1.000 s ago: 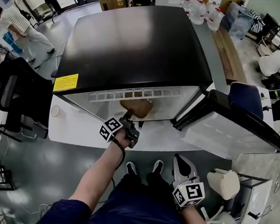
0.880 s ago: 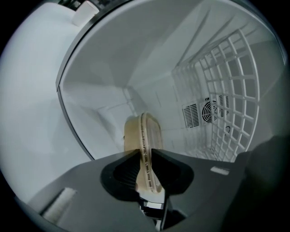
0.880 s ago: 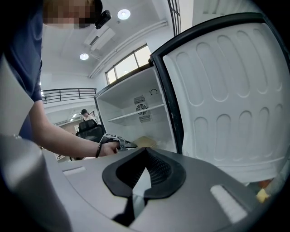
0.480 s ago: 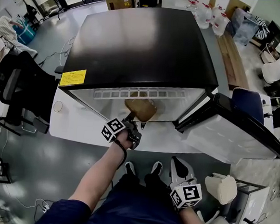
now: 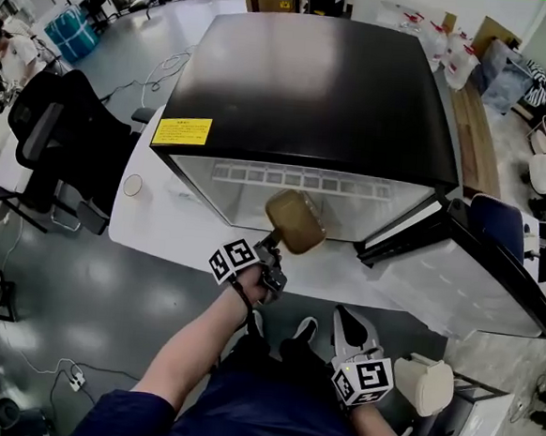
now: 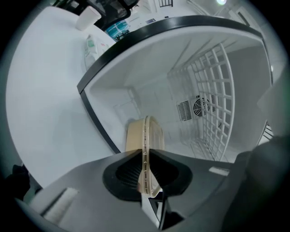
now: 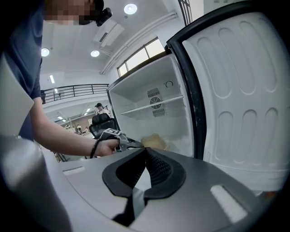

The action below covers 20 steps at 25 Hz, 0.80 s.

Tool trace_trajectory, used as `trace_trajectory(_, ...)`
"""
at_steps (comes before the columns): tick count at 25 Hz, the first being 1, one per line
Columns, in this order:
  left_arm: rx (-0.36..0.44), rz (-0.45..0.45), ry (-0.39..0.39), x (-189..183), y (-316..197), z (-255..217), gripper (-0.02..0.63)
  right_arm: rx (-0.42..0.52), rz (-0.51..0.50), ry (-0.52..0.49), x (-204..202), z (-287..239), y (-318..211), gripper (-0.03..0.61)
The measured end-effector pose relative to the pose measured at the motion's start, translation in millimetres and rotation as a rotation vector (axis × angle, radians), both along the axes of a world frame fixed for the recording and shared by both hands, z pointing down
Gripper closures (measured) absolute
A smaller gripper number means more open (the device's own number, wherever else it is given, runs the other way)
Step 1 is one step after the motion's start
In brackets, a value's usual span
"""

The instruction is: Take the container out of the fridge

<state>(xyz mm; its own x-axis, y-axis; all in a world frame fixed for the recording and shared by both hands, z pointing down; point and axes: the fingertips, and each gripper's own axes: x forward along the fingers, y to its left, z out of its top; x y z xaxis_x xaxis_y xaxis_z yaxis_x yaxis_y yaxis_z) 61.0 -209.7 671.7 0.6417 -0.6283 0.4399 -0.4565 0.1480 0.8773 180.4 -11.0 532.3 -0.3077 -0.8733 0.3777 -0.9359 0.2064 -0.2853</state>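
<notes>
While the tan container (image 5: 294, 222) sits edge-on w/ its rim clamped between the fingers of my left gripper (image 6: 145, 156), it hangs at the open mouth of the fridge (image 5: 312, 84), interior wire rack (image 6: 217, 90) behind it. Fridge door (image 5: 457, 274) is swung wide on the right. My right gripper (image 7: 145, 152) is low by my legs, fingers together, nothing between them.

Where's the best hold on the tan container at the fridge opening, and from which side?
The thin rim of the container, from the open front of the fridge: that lip faces outward and fits between the jaws. The left gripper pinches it there.
</notes>
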Motion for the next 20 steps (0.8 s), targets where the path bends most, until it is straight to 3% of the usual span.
trace_trajectory(10, 0.023, 0.081, -0.015, -17, 35, -14, 0.561, 0.003, -0.092, 0.012, -22, 0, -19, 0.574)
trace_trajectory(20, 0.004, 0.034, -0.027, -89, 70, -13, 0.561, 0.013, -0.163, 0.006, -52, -1, -43, 0.574)
